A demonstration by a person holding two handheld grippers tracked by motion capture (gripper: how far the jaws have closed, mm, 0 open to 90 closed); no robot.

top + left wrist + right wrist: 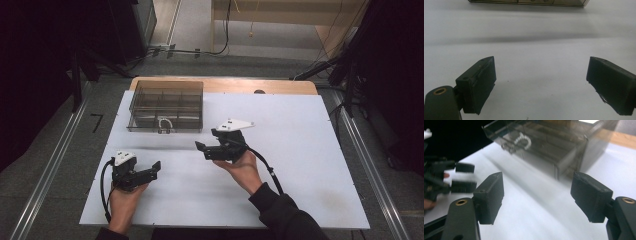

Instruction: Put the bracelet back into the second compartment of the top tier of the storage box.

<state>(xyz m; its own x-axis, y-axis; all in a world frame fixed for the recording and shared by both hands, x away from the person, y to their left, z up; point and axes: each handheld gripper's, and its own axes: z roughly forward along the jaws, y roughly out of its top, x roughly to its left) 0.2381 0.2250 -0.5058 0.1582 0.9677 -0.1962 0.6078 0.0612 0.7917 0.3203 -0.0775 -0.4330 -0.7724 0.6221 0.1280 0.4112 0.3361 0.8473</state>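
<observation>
a white board (pixel 300 165) covers the wooden worktop (pixel 280 86). grey floor (pixel 50 145) surrounds it, with metal rails (pixel 372 170) and cables (pixel 200 51) behind.

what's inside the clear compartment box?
The clear compartment box holds one small white curved piece, in a compartment along its near edge. The other compartments look empty through the tinted plastic, though glare and dark walls could hide small parts.

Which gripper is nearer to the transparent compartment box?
Right. The right gripper is just below the box, near its right corner; the left gripper is farther, lower left.
</observation>
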